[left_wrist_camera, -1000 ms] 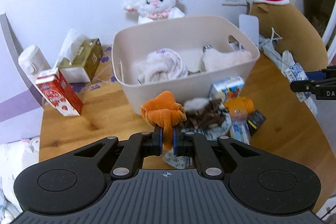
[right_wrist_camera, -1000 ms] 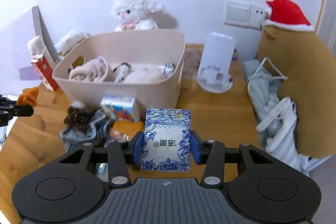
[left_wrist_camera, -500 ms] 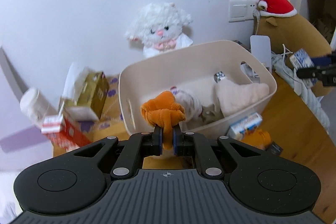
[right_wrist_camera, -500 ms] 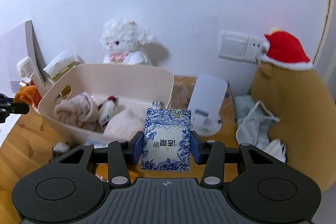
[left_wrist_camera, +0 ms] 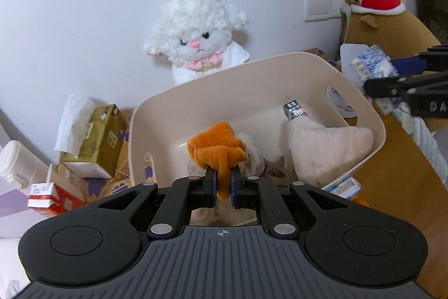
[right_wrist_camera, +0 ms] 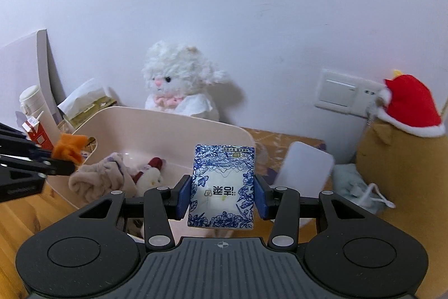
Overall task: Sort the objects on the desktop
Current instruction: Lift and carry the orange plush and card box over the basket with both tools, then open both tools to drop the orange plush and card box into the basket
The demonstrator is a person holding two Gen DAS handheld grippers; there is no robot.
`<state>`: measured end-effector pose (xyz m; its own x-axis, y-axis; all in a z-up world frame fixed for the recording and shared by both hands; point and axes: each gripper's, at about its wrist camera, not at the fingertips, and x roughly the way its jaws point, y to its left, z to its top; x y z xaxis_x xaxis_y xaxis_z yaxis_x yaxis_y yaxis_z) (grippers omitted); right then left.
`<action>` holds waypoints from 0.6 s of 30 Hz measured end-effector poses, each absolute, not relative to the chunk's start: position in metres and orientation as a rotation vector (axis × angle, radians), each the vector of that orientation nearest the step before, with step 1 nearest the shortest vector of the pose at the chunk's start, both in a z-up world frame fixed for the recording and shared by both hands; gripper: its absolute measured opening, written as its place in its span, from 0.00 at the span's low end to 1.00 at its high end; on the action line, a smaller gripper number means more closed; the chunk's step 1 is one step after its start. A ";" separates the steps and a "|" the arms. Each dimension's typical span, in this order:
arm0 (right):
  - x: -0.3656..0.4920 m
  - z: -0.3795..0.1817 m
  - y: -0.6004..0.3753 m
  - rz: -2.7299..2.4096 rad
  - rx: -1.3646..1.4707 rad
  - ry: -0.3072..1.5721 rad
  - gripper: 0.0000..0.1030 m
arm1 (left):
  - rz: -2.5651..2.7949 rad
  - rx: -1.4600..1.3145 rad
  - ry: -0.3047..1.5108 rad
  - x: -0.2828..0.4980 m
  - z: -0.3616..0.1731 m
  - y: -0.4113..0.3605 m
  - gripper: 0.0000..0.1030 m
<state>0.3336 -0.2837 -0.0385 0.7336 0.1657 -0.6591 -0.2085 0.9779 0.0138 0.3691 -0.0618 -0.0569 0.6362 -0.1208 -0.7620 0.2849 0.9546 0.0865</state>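
White wall is backing our wooden desk point(left_wrist_camera: 397, 187), where we are sorting loose things into the beige bin point(left_wrist_camera: 372, 128). Our left gripper point(left_wrist_camera: 223, 188) is pinching an orange plush point(left_wrist_camera: 218, 150) above the bin's near side, and our right gripper point(right_wrist_camera: 222, 194) is clamping a blue-patterned tissue pack point(right_wrist_camera: 222, 187) over its right edge. Several soft items are already lying inside; a small carton point(left_wrist_camera: 343, 187) is waiting outside, so we are judging ourselves partway done
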 end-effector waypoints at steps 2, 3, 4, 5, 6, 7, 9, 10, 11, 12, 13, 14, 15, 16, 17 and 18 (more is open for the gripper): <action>0.339 -0.044 -0.277 0.219 -0.054 0.728 0.42 | -0.240 0.205 0.863 0.375 -0.063 -0.068 0.08; 0.341 -0.048 -0.275 0.224 -0.048 0.735 0.42 | -0.242 0.206 0.869 0.377 -0.065 -0.071 0.08; 0.344 -0.051 -0.272 0.229 -0.042 0.742 0.42 | -0.244 0.205 0.876 0.379 -0.068 -0.073 0.08; 0.347 -0.054 -0.270 0.232 -0.037 0.749 0.42 | -0.245 0.204 0.886 0.381 -0.071 -0.076 0.08; 0.350 -0.058 -0.269 0.236 -0.030 0.759 0.42 | -0.247 0.200 0.897 0.383 -0.075 -0.078 0.08; 0.352 -0.061 -0.268 0.240 -0.014 0.771 0.42 | -0.252 0.196 0.907 0.385 -0.078 -0.079 0.08; 0.356 -0.067 -0.268 0.256 0.015 0.793 0.42 | -0.267 0.193 0.930 0.389 -0.084 -0.083 0.08; 0.358 -0.070 -0.267 0.258 0.018 0.803 0.42 | -0.271 0.198 0.935 0.390 -0.086 -0.085 0.08; 0.359 -0.073 -0.267 0.257 0.016 0.813 0.42 | -0.276 0.205 0.940 0.390 -0.088 -0.087 0.09; 0.361 -0.076 -0.267 0.255 0.016 0.823 0.42 | -0.281 0.209 0.945 0.391 -0.090 -0.089 0.09; 0.362 -0.079 -0.268 0.254 0.024 0.834 0.42 | -0.286 0.210 0.948 0.391 -0.091 -0.091 0.09; 0.363 -0.081 -0.268 0.256 0.029 0.841 0.42 | -0.287 0.209 0.951 0.391 -0.092 -0.092 0.09; 0.364 -0.083 -0.268 0.260 0.031 0.848 0.42 | -0.279 0.207 0.952 0.391 -0.093 -0.093 0.10; 0.364 -0.084 -0.268 0.262 0.027 0.853 0.42 | -0.269 0.204 0.956 0.392 -0.094 -0.093 0.11; 0.366 -0.085 -0.268 0.261 0.025 0.856 0.47 | -0.259 0.199 0.968 0.393 -0.095 -0.094 0.20; 0.365 -0.086 -0.268 0.256 0.023 0.858 0.52 | -0.258 0.190 0.976 0.394 -0.096 -0.093 0.31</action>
<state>0.3655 -0.2679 -0.0857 0.6251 0.2319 -0.7453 -0.2137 0.9692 0.1224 0.3937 -0.0929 -0.0962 0.5333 -0.1301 -0.8359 0.3002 0.9529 0.0432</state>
